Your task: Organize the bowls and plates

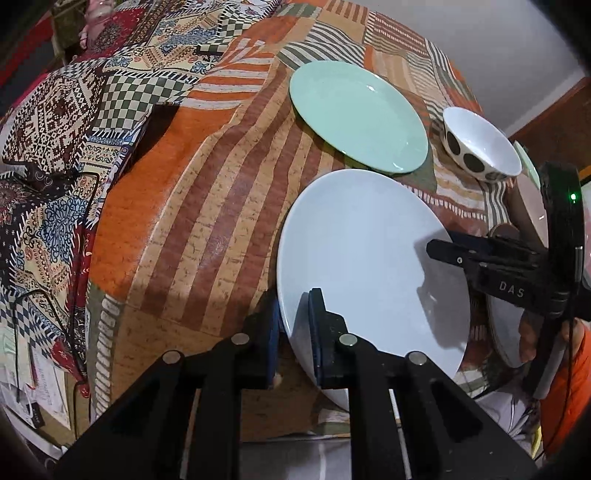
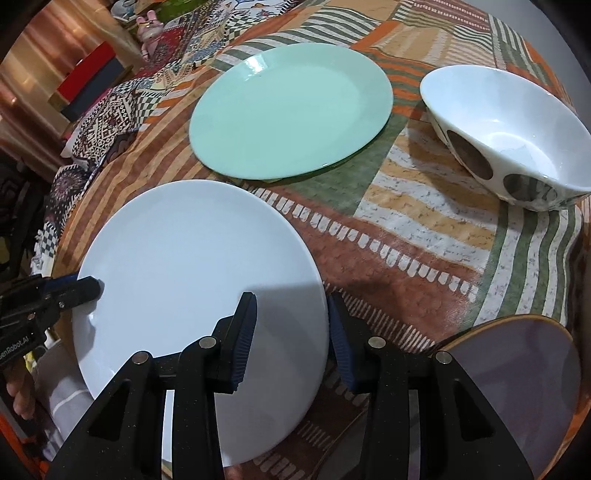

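Note:
A white plate point(image 1: 362, 258) point(image 2: 192, 273) is held tilted over the table's near edge. My left gripper point(image 1: 293, 332) is shut on its left rim, and it also shows in the right wrist view point(image 2: 86, 290). My right gripper point(image 2: 291, 347) straddles the plate's right rim with its jaws apart and not pressing; it also shows in the left wrist view point(image 1: 443, 251). A mint-green plate point(image 1: 358, 116) point(image 2: 291, 110) lies flat beyond. A white bowl with dark dots point(image 1: 480, 144) point(image 2: 509, 136) stands to its right.
A patchwork tablecloth point(image 1: 207, 206) point(image 2: 417, 236) covers the round table. A grey-lavender plate with a brown rim point(image 2: 517, 398) lies at the near right. A small pink figurine point(image 2: 149, 31) stands at the far left. Cables point(image 1: 44, 295) hang off the left side.

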The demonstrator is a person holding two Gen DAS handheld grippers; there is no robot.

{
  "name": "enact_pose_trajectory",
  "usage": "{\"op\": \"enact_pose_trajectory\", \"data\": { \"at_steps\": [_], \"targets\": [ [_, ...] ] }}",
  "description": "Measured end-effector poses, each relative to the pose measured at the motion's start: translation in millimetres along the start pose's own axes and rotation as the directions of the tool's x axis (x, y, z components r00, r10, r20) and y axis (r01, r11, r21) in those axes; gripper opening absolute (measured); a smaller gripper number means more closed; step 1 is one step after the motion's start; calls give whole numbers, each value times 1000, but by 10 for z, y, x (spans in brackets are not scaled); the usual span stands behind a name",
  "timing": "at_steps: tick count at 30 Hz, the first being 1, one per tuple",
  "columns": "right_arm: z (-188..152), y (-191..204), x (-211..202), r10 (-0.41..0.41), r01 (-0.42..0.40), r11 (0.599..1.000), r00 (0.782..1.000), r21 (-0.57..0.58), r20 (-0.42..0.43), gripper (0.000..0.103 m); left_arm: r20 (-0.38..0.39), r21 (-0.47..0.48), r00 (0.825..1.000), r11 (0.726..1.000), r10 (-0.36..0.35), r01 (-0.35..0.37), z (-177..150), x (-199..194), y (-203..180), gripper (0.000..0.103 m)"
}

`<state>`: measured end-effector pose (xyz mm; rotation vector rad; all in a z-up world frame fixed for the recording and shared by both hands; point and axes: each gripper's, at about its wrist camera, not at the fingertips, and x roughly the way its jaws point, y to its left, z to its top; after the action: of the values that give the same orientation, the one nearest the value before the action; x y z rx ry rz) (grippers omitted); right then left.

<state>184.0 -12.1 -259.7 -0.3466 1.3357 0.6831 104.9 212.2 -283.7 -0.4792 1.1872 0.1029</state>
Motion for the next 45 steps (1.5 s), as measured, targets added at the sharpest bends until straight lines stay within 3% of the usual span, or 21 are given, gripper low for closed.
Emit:
{"op": "enact_pose_trajectory", "data": {
  "at_steps": [13,18,22,45],
  "targets": [
    [-21,47,54,15,-15,1000,1000,-15,-16,39,-73,37,997,999,-12,15,-101,-19,-32,17],
    [-28,-1,10,23,-23,999,1000,35,12,32,-79,32,997,1000,3,0,-103,46,-87,24],
    [-82,-140,-73,40,-42,995,999,91,26,24,-57,29,998,999,39,-38,-93,33,-141,24],
    [-144,-54,-521,58,-77,990,985,116,161,24,89,-3,994,998,62,-62,45,-356,-190,24]
  ]
}}
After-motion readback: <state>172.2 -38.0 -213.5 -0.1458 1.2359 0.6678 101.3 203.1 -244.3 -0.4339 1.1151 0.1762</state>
